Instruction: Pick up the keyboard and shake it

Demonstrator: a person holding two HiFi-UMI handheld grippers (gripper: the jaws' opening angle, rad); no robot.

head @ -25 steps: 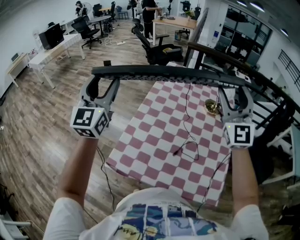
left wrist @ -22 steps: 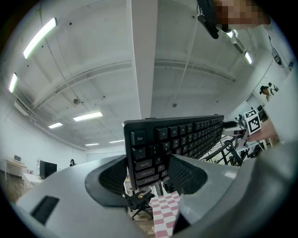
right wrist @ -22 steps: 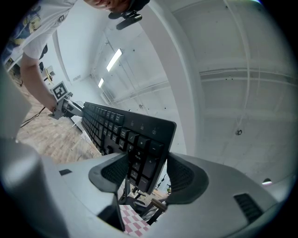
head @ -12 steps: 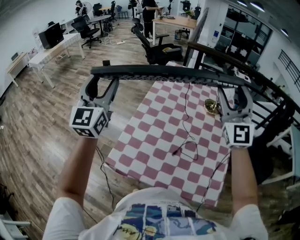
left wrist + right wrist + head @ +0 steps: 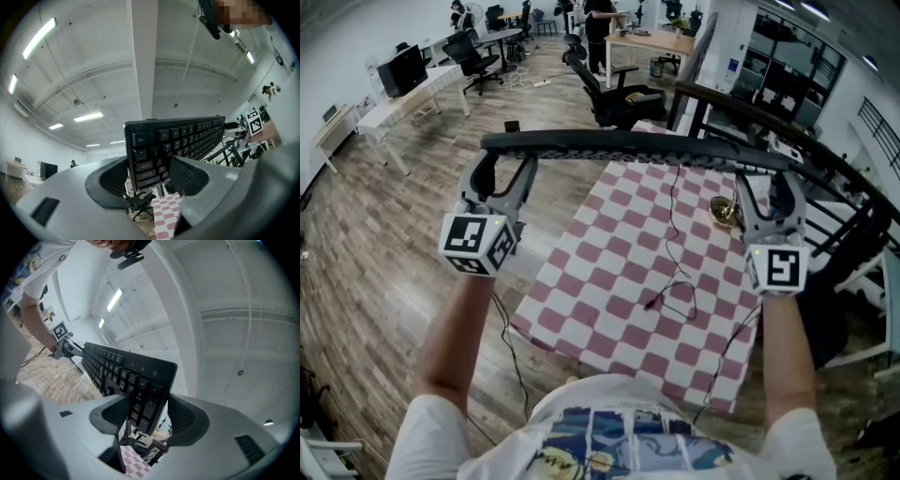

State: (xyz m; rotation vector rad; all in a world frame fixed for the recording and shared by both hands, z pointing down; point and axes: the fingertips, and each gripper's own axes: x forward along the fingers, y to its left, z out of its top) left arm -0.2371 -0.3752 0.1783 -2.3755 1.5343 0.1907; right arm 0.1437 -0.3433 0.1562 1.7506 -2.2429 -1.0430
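A long black keyboard hangs in the air above the checkered table, held level by both ends. My left gripper is shut on its left end, where the Esc key and the keyboard show between the pads. My right gripper is shut on the right end; in the right gripper view the keyboard runs away from the jaws toward the other gripper's marker cube. The keys face me in both gripper views. The keyboard's black cable trails down onto the table.
A small brass object lies on the pink-and-white tablecloth at the right. Black office chairs and desks stand beyond the table on the wooden floor. A dark railing runs along the right side. A person stands at a far desk.
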